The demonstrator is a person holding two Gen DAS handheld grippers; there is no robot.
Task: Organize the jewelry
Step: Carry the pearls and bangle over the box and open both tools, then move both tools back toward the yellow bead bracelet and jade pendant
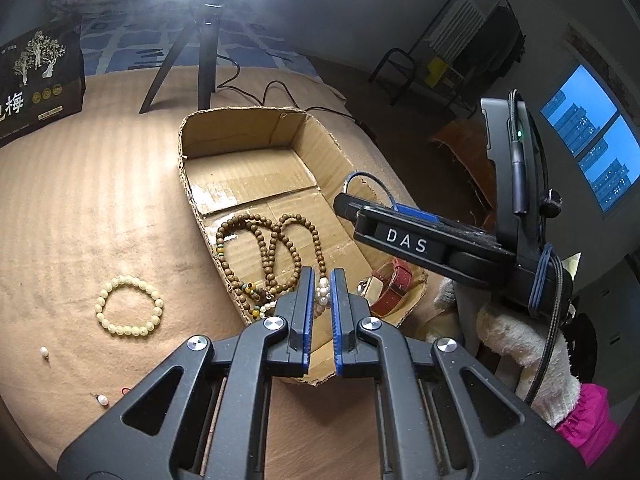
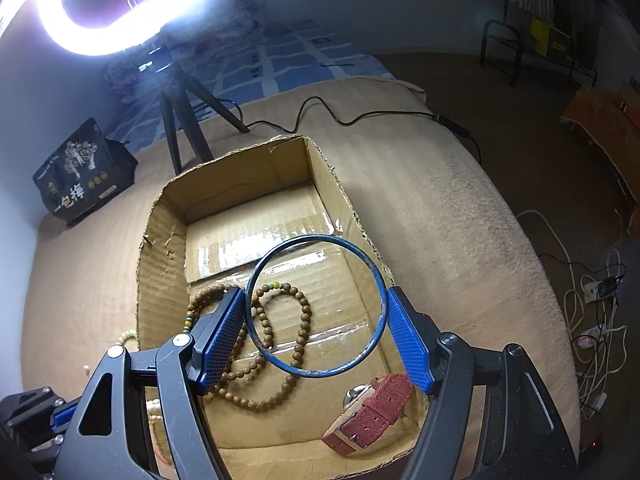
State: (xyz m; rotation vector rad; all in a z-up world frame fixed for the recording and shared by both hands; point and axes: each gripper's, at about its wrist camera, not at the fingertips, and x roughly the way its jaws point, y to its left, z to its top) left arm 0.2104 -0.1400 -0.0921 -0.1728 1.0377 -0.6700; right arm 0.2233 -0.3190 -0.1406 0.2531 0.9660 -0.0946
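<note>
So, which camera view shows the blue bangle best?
The right wrist view. There the blue bangle shows as a whole ring, held between the right gripper fingers above the cardboard box. In the left wrist view only a small arc of the bangle shows behind the right gripper; the rest is hidden.

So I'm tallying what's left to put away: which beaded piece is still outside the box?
The pale cream bead bracelet, lying on the tan cover left of the cardboard box; the brown wooden beads are already inside.

Blue bangle point(image 2: 316, 307); red watch strap point(image 2: 370, 414); brown beads point(image 1: 276, 248); cream bracelet point(image 1: 129, 305).
</note>
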